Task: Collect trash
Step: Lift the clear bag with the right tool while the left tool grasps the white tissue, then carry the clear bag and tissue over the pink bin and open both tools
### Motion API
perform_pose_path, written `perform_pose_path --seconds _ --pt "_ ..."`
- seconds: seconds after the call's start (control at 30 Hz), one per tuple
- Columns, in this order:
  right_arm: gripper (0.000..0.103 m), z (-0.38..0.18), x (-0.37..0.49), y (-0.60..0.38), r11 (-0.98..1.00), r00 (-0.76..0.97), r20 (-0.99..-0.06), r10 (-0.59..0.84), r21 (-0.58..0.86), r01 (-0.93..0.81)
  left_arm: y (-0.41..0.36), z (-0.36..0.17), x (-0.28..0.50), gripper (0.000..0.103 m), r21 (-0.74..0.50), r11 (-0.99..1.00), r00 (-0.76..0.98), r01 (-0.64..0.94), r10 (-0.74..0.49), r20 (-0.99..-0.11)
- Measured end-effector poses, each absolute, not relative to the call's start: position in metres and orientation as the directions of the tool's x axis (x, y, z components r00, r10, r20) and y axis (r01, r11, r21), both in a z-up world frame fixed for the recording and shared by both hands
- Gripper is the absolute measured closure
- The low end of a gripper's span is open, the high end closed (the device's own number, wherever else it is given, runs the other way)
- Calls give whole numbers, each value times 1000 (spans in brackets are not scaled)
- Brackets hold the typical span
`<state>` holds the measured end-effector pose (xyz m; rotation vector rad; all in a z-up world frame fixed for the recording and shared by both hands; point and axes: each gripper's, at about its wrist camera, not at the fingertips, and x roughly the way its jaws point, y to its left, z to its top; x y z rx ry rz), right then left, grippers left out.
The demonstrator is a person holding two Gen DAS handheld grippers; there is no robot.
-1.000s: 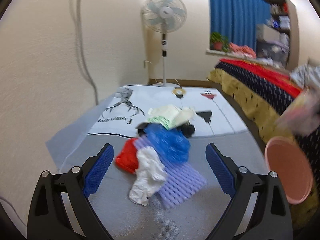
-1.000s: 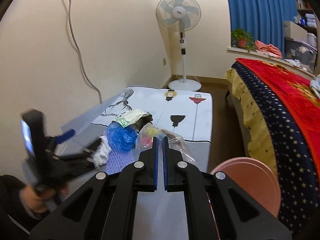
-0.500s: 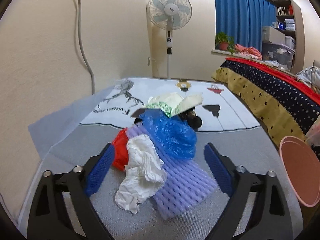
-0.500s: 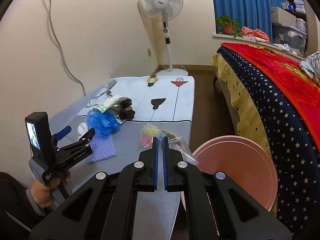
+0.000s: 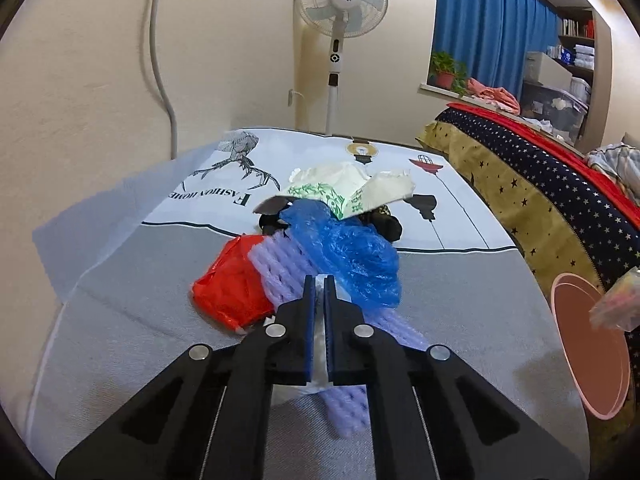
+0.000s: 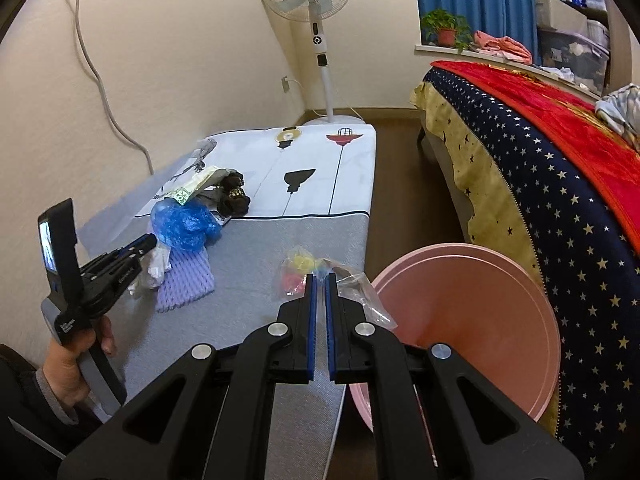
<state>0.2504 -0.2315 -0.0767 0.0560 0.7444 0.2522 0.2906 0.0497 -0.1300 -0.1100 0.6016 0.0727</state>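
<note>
A trash pile lies on the cloth-covered table: a blue plastic bag, a red bag, a purple foam net, a green-printed white wrapper and a white crumpled wad. My left gripper is closing its jaws, and the white wad is pinched between the pads. From the right wrist view the left gripper reaches into the pile. My right gripper is shut on a clear bag of colourful bits, held beside the rim of the pink bin.
The pink bin stands on the floor between the table's right edge and a bed with a starred cover. A standing fan is at the far end. The wall runs along the table's left side. A hand holds the left tool.
The left jaws went from wide open to closed on the white wad as the gripper sank into the pile. The right gripper with its bag dropped lower, closer to the pink bin.
</note>
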Motion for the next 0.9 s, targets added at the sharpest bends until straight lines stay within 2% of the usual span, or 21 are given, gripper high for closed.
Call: perform_pose_path --seconds 0.43,0.63,0.9 --pt "98 -38 237 -248 954 760 -576 301 187 -236 73 -68 258 100 -210 972 842 -105 -26 -539" --pt "98 -19 227 -263 953 793 -530 300 211 -220 58 -41 240 100 -153 986 834 -62 -33 -552" --pt "98 7 209 -290 961 846 -465 259 208 -180 -9 1 236 100 -124 989 838 84 -138 -528"
